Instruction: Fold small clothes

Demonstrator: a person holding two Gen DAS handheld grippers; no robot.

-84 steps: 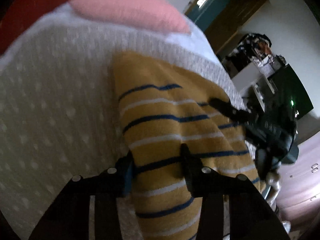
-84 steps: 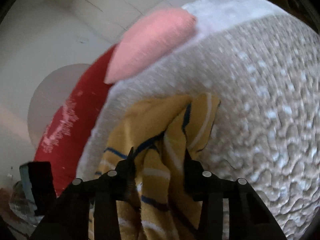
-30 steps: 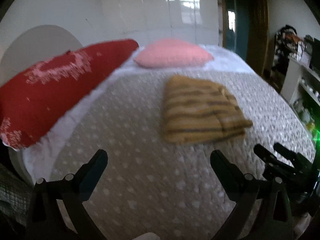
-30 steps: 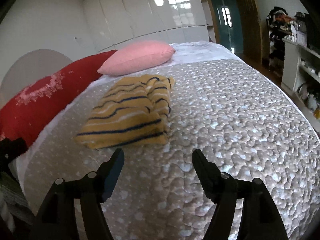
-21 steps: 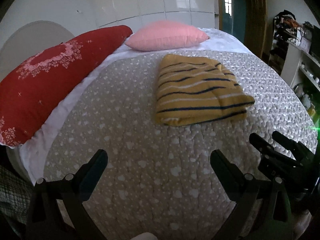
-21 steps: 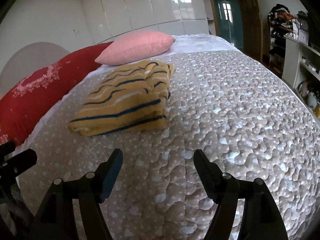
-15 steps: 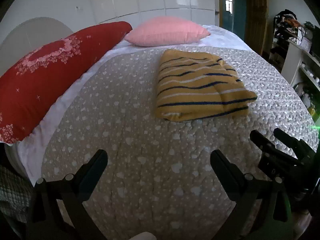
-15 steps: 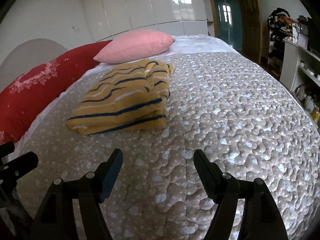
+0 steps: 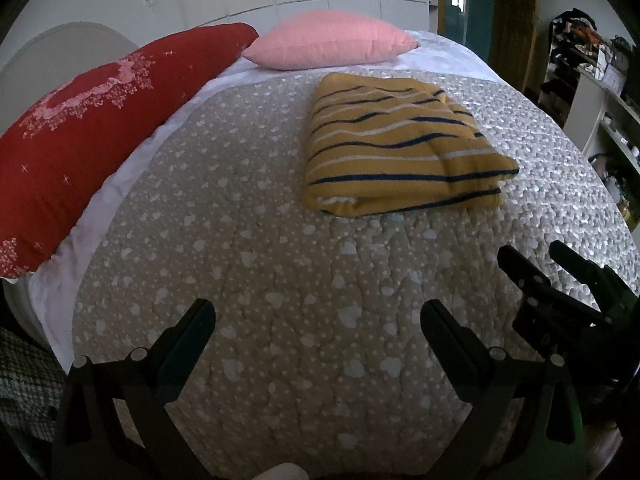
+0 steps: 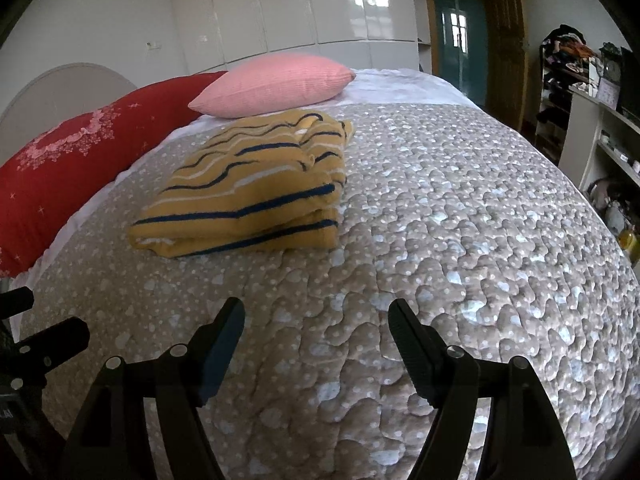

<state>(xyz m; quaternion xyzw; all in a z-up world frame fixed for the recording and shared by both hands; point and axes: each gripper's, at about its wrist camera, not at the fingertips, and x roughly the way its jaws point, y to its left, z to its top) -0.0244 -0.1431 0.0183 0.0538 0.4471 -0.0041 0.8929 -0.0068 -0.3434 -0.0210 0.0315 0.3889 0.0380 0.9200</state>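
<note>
On the quilted bedspread [image 9: 280, 280], a yellow striped garment [image 9: 396, 160] is lying folded, just below a pink pillow [image 9: 332, 44] and beside a red pillow [image 9: 100, 120]. Left gripper [image 9: 318, 320] and right gripper [image 10: 316, 320] are hovering well apart from it, fingers spread wide, gripping nothing.

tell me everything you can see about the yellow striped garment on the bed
The garment is mustard yellow with thin navy and white stripes, and looks like a soft, thick knit. It is folded into a rough rectangle of several layers, the stacked edges showing on its near side, the far end a little rumpled. It lies flat on the grey quilt, just short of the pink pillow; whether they touch is unclear. Neither gripper touches it; both are open and well back from it.
</note>
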